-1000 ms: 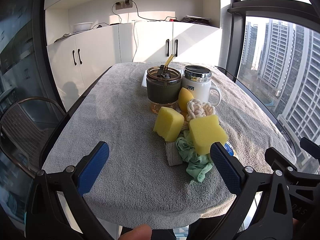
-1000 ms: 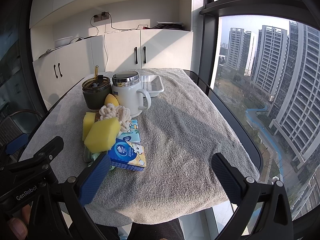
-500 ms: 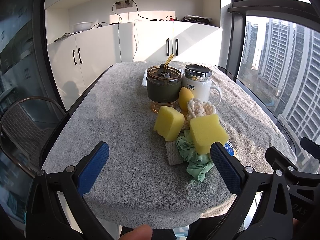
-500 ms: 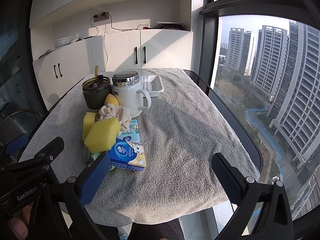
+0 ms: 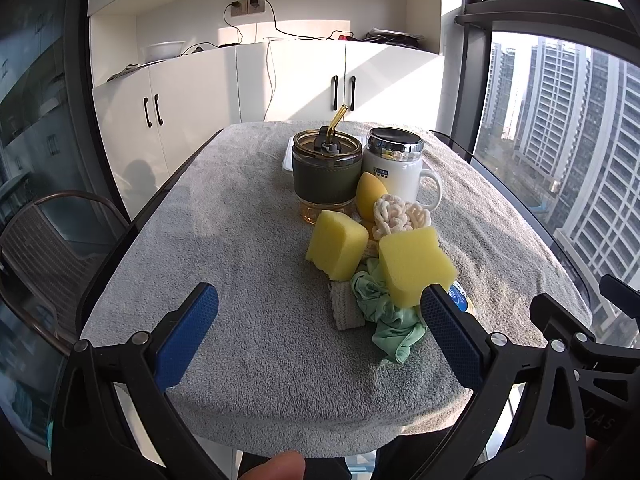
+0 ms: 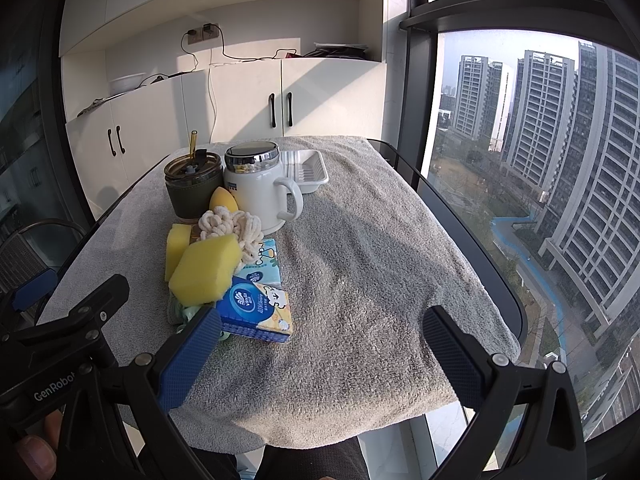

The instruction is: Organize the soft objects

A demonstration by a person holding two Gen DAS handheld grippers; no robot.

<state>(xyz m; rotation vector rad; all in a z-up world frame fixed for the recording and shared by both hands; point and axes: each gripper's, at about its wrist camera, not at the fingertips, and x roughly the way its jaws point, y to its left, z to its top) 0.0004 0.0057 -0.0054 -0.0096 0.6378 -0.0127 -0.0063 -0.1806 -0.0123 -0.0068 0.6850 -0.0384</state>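
A heap of soft things lies mid-table: two yellow sponges (image 5: 338, 250) (image 5: 414, 266), a cream rope knot (image 5: 400, 216), a green cloth (image 5: 386, 314), a beige knitted cloth (image 5: 346, 310), a yellow egg-shaped sponge (image 5: 370, 198) and tissue packs (image 6: 256, 306). In the right wrist view the near sponge (image 6: 206, 268) leans on the tissue packs. My left gripper (image 5: 320, 330) hangs open at the table's near edge, its right finger just in front of the near sponge. My right gripper (image 6: 320, 354) is open too, over bare towel right of the heap.
A grey towel (image 5: 240, 280) covers the table. Behind the heap stand a green-sleeved glass cup with straw (image 5: 326, 172), a white lidded mug (image 5: 396, 168) and a white tray (image 6: 306, 170). A chair (image 5: 44, 248) is at the left; windows run along the right.
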